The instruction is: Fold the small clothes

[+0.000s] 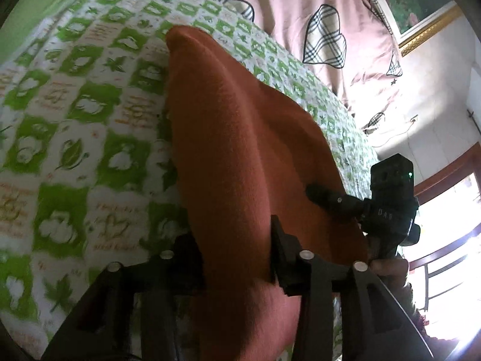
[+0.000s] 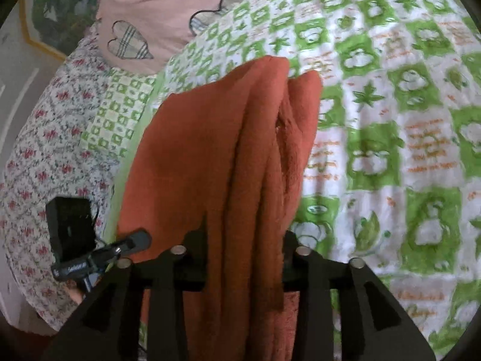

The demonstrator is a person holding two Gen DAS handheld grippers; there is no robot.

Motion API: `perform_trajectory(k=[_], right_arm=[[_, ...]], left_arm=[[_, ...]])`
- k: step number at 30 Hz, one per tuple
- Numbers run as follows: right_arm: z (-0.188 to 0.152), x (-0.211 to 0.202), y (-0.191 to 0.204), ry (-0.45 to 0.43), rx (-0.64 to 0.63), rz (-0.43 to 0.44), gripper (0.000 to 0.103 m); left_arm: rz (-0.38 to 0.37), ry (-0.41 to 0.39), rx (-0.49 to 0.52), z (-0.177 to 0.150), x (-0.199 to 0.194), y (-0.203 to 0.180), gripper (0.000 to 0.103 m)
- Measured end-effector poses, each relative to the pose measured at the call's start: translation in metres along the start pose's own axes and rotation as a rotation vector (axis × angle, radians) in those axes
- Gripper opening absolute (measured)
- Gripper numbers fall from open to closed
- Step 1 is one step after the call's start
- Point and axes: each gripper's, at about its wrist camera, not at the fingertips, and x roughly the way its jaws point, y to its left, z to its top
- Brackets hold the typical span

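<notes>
A rust-orange garment (image 1: 240,150) is held up above a bed covered by a green-and-white checked sheet (image 1: 75,120). The left gripper (image 1: 237,255) is clamped on the cloth's near edge, and the fabric runs away from it toward 12 o'clock. In the right wrist view, the right gripper (image 2: 245,258) is likewise closed on bunched folds of the same garment (image 2: 210,156). A pink quilt (image 1: 285,9) with plaid hearts is seen at 12 o'clock.

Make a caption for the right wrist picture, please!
Right gripper pinches a folded orange cloth above the green-checked bedsheet.
</notes>
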Motion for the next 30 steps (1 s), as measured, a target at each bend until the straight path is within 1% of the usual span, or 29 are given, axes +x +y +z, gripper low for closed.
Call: perform_trajectory(k=[2,3,5,8,11,13,19,22,23,24,25,26,28,30], right_arm=[[-0.003,-0.010,-0.003,-0.015,0.009,-0.037,0.046],[-0.007,-0.018,-0.003,-0.028,0.006,-0.059,0.048],[-0.015,-0.036,-0.001,-0.053,-0.006,-0.096,0.048],[-0.029,-0.060,0.004,-0.098,-0.031,-0.152,0.048],[-0.049,-0.086,0.010,-0.157,-0.047,-0.171,0.048],[-0.058,-0.096,0.014,-0.177,-0.059,-0.172,0.048],[-0.076,-0.091,0.024,-0.153,-0.079,-0.157,0.047],[-0.087,-0.080,0.029,-0.119,-0.103,-0.161,0.047],[-0.090,-0.074,0.030,-0.101,-0.114,-0.172,0.045],[-0.092,-0.069,0.032,-0.090,-0.120,-0.175,0.036],[-0.094,-0.066,0.032,-0.078,-0.121,-0.171,0.025],[-0.094,-0.060,0.034,-0.053,-0.121,-0.164,0.006],[-0.092,-0.058,0.038,-0.043,-0.118,-0.142,0.006],[-0.085,-0.067,0.049,-0.072,-0.108,-0.039,0.006]], left_arm=[[0.023,-0.016,0.015,-0.009,-0.012,-0.003,0.050],[0.037,-0.022,0.029,-0.016,-0.020,-0.005,0.051],[0.066,-0.042,0.063,-0.035,-0.038,-0.008,0.051],[0.097,-0.055,0.093,-0.056,-0.054,-0.013,0.052],[0.128,-0.052,0.115,-0.079,-0.067,-0.017,0.052],[0.142,-0.050,0.130,-0.093,-0.073,-0.018,0.052],[0.156,-0.050,0.142,-0.114,-0.082,-0.025,0.052],[0.163,-0.052,0.146,-0.122,-0.081,-0.030,0.055],[0.166,-0.051,0.149,-0.122,-0.080,-0.031,0.055],[0.176,-0.052,0.155,-0.126,-0.078,-0.032,0.056],[0.191,-0.053,0.161,-0.127,-0.075,-0.033,0.058],[0.214,-0.054,0.168,-0.130,-0.072,-0.034,0.061],[0.240,-0.057,0.177,-0.134,-0.064,-0.036,0.061],[0.273,-0.070,0.183,-0.136,-0.056,-0.040,0.063]])
